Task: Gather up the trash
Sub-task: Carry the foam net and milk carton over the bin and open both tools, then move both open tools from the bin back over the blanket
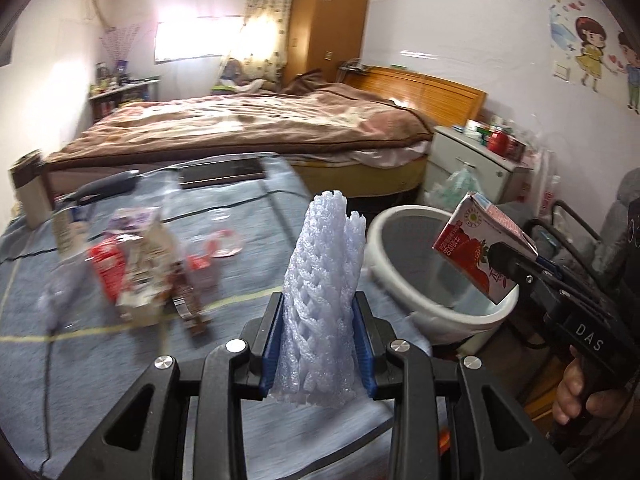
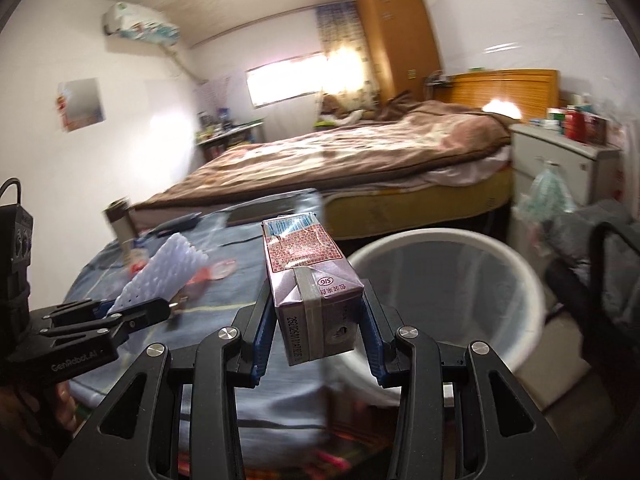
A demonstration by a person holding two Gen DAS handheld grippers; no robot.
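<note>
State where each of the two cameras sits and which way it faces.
Left wrist: on the left gripper, facing the bed beyond its foam net; the right gripper and a hand show.
Right wrist: on the right gripper, facing the bed beyond its milk carton; the left gripper shows.
Shared: white bin, blue-covered table.

foam net [image 1: 324, 280]: pale lilac-white, woven mesh pattern
carton [image 2: 312, 280]: purple-grey with red printed panel, blue barcode strip at the end; red strawberry picture on its side in the left view
bin [image 1: 436, 280]: white rim, grey inside
tablecloth [image 1: 248, 276]: blue-grey with thin yellow and dark lines
gripper pads [image 1: 272, 340]: blue, on black frames
bed cover [image 1: 248, 120]: brown, lighter blotchy pattern
wardrobe [image 2: 396, 36]: orange wood
curtain [image 1: 266, 16]: pale, small dotted print
</note>
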